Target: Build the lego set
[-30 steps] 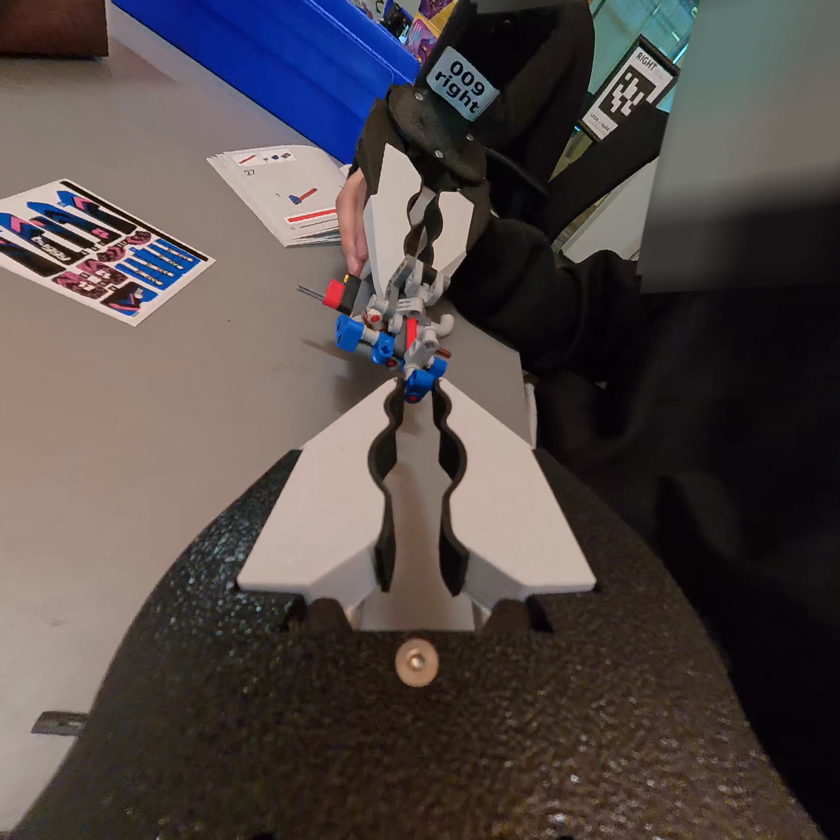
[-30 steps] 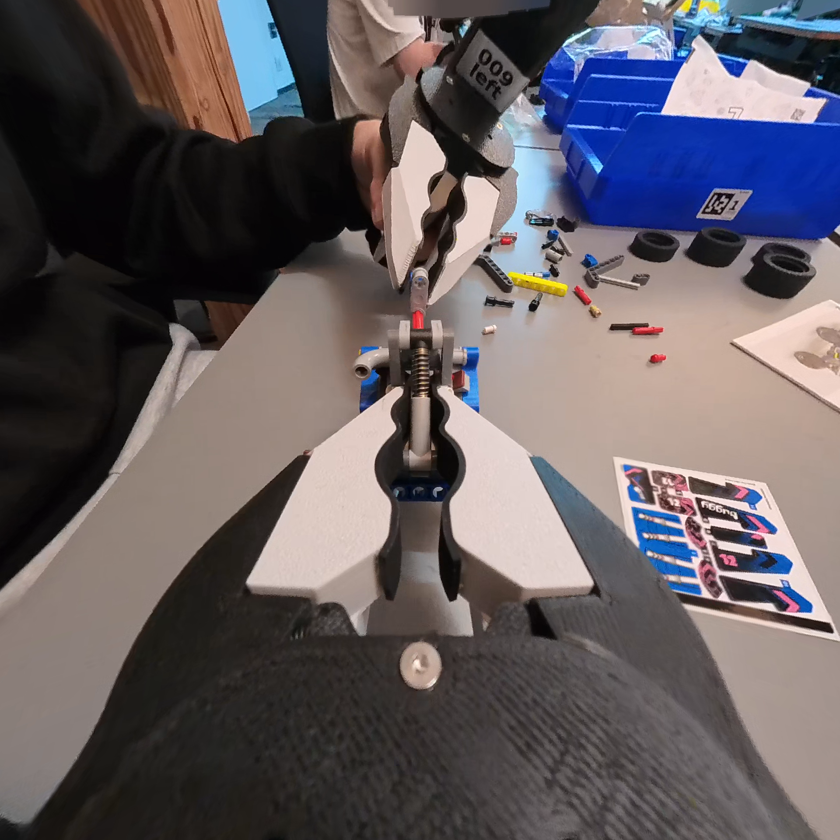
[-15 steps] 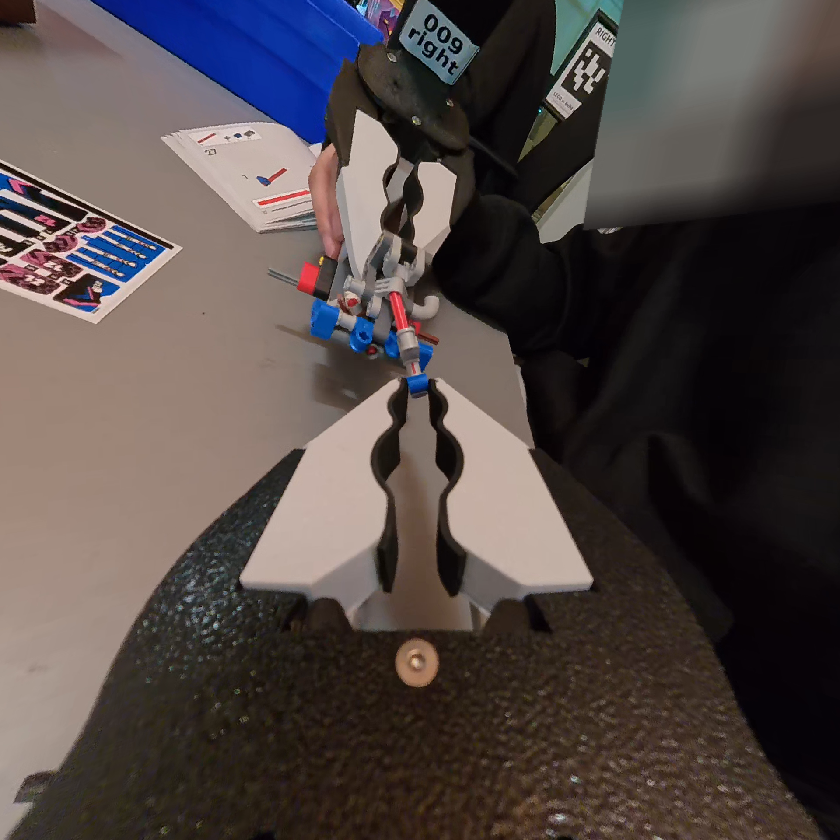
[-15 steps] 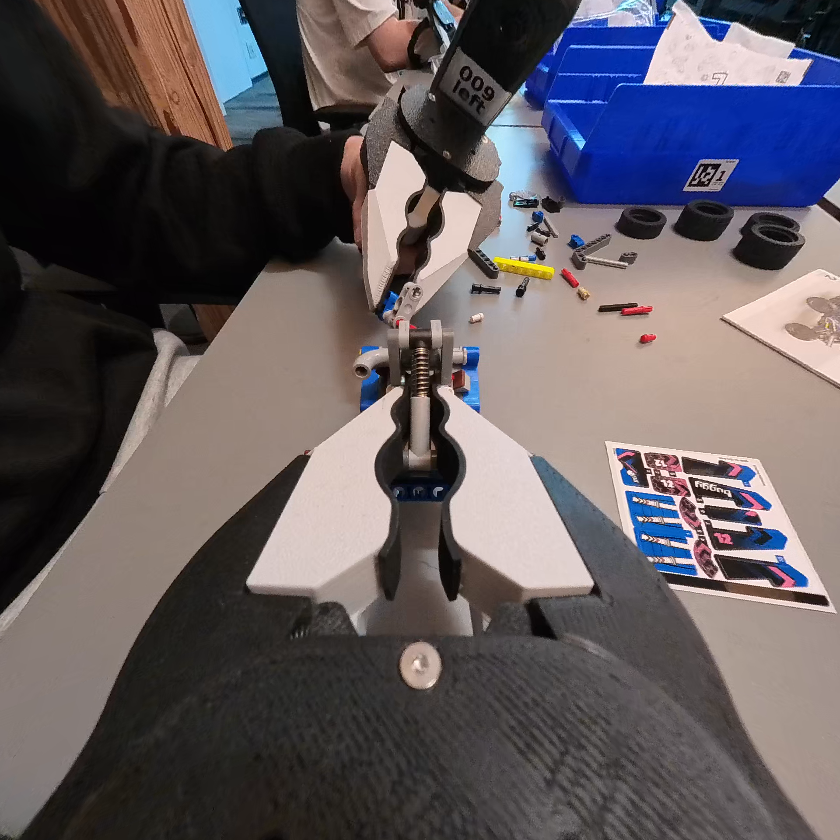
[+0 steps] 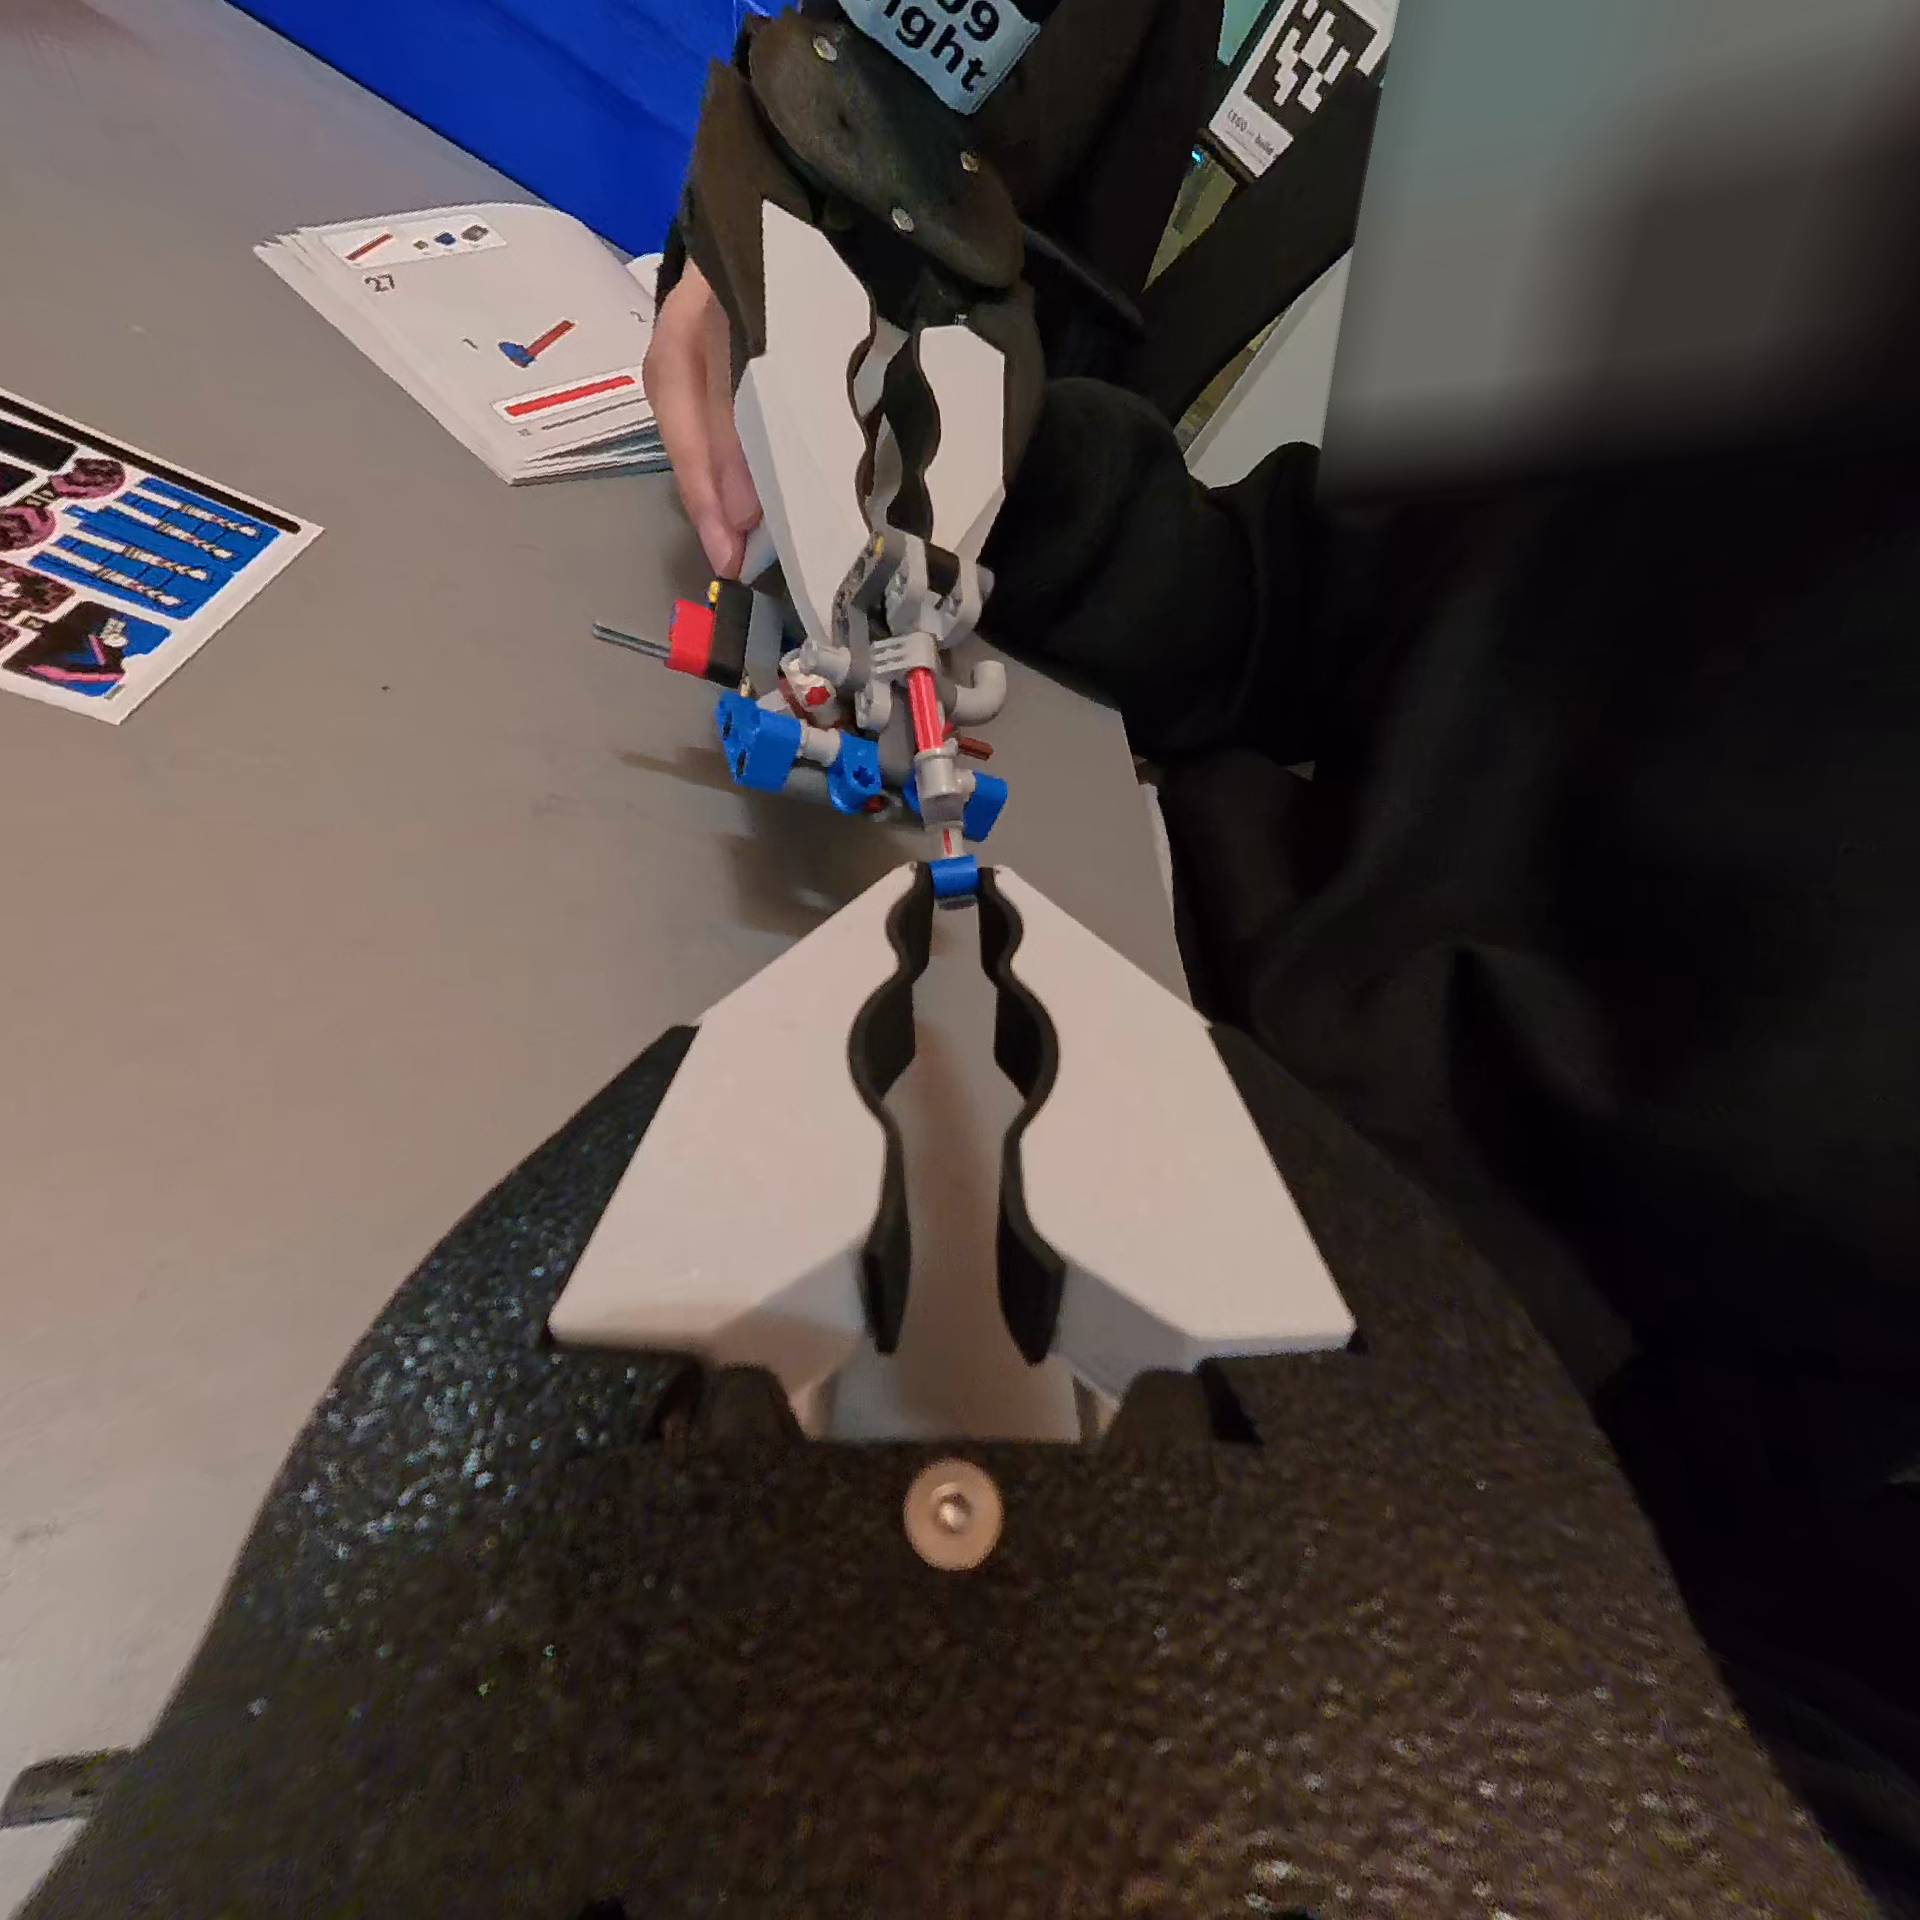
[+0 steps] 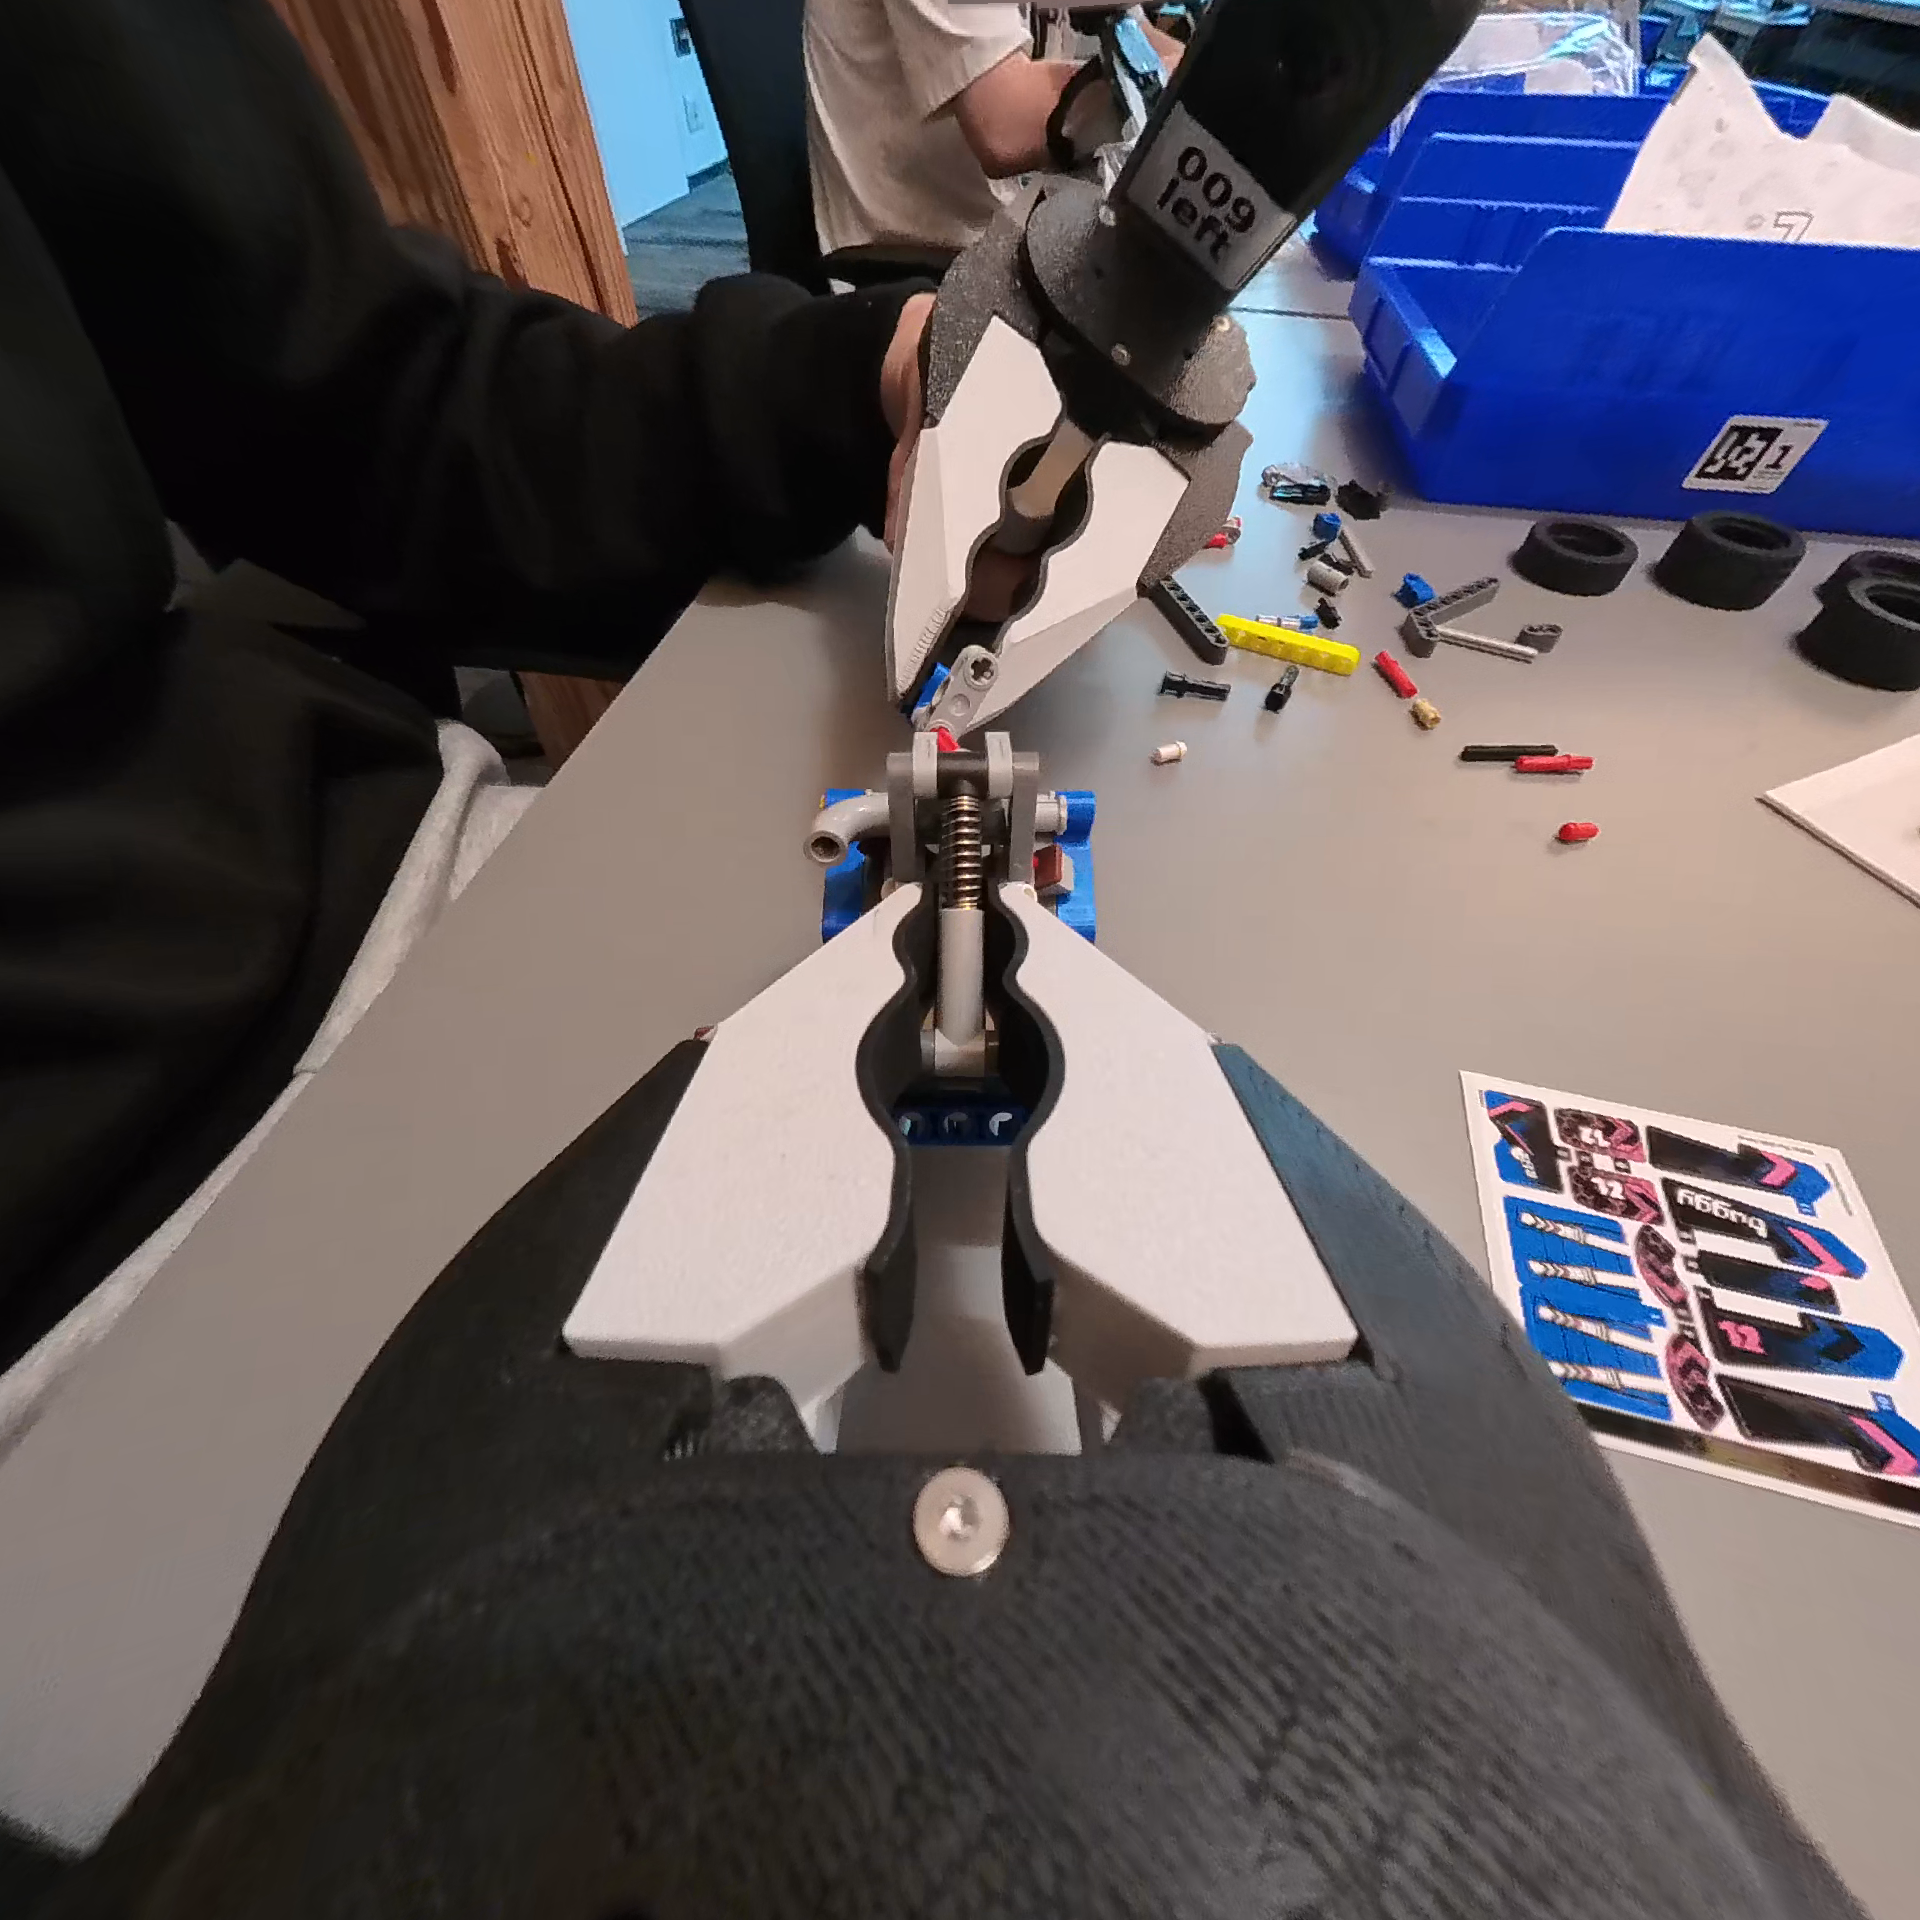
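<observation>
Grey desk (image 6: 1299,935) carries the scene, with blue bins (image 6: 1621,364) along its far edge and four black tyres (image 6: 1725,556) just in front of them. Nearer the right-hand edge lies a sticker sheet (image 6: 1683,1288); an open instruction booklet (image 5: 488,343) sits beyond it. Loose beams and pins (image 6: 1351,644) are scattered between the bins and the build.

Close to the near edge, the right gripper (image 6: 961,904) is clenched around the grey-and-blue chassis assembly (image 6: 956,831), pinning it to the desk by its spring shock absorber (image 6: 961,842), which runs straight away from that gripper's camera.

Coming in from the opposite side, the left gripper (image 5: 954,883) pinches a small blue connector (image 5: 954,879) at its very tips. A slim red axle (image 5: 928,717) pokes out of the assembly toward it, its long axis almost in line with the left gripper's fingers, and the connector hangs just off the axle's free end. The left gripper is plainly the nearer one to that end; the next move likely calls for a straight push along the axle, with any tilt risking a jam.
</observation>
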Tool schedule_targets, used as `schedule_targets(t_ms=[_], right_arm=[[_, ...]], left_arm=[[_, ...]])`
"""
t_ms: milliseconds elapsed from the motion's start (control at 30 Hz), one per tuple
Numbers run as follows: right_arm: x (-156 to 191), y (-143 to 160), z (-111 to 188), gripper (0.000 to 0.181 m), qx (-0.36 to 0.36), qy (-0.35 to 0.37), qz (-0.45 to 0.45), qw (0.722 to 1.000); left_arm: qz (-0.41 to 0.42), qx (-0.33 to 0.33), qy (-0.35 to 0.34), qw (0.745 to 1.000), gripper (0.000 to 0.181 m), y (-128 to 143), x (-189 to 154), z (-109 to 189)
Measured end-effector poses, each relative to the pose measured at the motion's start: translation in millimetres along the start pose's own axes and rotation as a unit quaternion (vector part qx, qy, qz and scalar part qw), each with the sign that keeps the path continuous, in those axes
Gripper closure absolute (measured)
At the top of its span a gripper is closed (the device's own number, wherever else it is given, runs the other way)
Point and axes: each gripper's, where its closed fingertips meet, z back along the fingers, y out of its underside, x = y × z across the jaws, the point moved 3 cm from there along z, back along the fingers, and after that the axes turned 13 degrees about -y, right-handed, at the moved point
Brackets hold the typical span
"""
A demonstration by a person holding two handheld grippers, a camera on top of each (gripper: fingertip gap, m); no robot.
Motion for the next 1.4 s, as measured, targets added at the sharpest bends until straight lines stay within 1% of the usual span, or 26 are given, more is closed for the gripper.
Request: schedule_targets(t_ms=[400,600,767,900,1133,1400], right_arm=[[0,4,-3,0.176,0.025,0.007,0.020,0.999],[0,6,-6,0.176,0.035,0.005,0.027,0.999],[-2,7,-10,0.176,0.048,0.015,0.031,0.998],[-4,14,-17,0.176,0.084,0.021,0.028,0.996],[-6,22,-19,0.176,0.112,0.024,0.008,0.993],[-7,23,-19,0.176,0.114,0.030,0.007,0.993]], left_arm=[[0.012,0.026,-0.015,0.999,0.175,3,0,2],[0.005,0.033,-0.025,0.999,0.176,4,1,3],[0.006,0.037,-0.031,0.999,0.176,9,7,5],[0.012,0.050,-0.044,0.998,0.176,15,14,7],[0.019,0.063,-0.055,0.996,0.176,21,19,3],[0.031,0.059,-0.055,0.996,0.176,20,22,3]])
